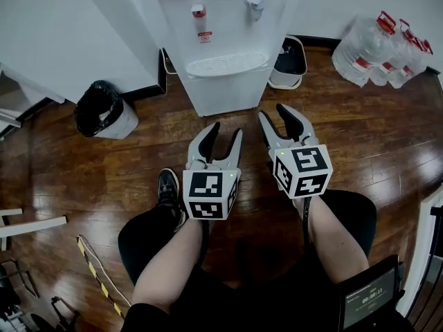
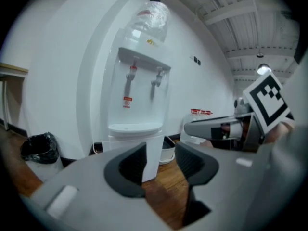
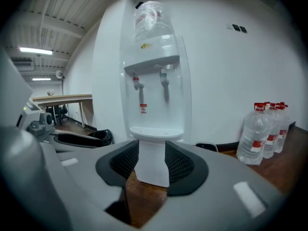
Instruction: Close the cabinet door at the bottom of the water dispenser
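Observation:
The white water dispenser (image 1: 221,47) stands against the wall ahead, with a red and a grey tap and a bottle on top (image 2: 153,18). Its lower cabinet front (image 1: 225,95) is a plain white face, and no door stands out from it. Both grippers hang in the air short of the dispenser, pointing at it. My left gripper (image 1: 225,131) is open with a narrow gap and holds nothing. My right gripper (image 1: 273,113) is open and empty. The cabinet (image 2: 151,153) shows beyond the left gripper (image 2: 160,165), and the cabinet (image 3: 153,162) shows between the right jaws.
A bin with a black bag (image 1: 104,109) stands left of the dispenser, and a small white bin (image 1: 289,61) to its right. Several large water bottles (image 1: 381,50) stand at the back right. The person's legs and a black shoe (image 1: 167,189) are below the grippers.

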Demonstrator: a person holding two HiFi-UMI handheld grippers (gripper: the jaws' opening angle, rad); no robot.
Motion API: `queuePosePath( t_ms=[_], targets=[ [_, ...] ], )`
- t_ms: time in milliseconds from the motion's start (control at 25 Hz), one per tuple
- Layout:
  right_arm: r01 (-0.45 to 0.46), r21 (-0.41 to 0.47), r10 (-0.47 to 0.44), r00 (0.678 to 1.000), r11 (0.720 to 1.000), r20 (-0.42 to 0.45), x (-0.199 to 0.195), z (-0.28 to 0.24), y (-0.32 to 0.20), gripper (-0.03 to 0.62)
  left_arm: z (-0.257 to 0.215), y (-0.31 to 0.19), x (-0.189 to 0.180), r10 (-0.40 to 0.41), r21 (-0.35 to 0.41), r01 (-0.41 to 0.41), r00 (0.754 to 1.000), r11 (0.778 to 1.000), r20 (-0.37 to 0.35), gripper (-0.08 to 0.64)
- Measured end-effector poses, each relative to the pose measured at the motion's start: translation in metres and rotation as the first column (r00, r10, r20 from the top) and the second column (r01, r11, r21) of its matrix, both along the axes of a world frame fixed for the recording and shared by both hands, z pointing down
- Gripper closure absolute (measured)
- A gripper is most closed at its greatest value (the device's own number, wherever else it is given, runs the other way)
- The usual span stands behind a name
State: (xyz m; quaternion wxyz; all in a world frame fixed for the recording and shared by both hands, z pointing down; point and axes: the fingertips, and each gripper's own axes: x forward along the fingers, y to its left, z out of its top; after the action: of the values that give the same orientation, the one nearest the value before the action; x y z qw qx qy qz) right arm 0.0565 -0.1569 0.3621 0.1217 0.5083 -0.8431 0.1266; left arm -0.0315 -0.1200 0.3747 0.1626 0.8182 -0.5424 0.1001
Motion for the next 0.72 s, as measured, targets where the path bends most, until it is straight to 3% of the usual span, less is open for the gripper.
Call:
queuePosePath(
  t_ms=[280,720],
  targets=[
    [-0.007,0.074,0.006,1.000,0.997,0.010,0.002,-0.021,0.073,0.425,-0.045,0.072,0.010,0.015,0.078,-0.007,0.995,0.997,-0.096,0.357],
    [-0.021,0.073,0.020,1.000,0.997,0.017,0.022,-0.009,0.178,0.428,-0.030,0.178,0.016,0.051,0.089,-0.049,0.998,0.995,-0.022,0.357]
  ],
)
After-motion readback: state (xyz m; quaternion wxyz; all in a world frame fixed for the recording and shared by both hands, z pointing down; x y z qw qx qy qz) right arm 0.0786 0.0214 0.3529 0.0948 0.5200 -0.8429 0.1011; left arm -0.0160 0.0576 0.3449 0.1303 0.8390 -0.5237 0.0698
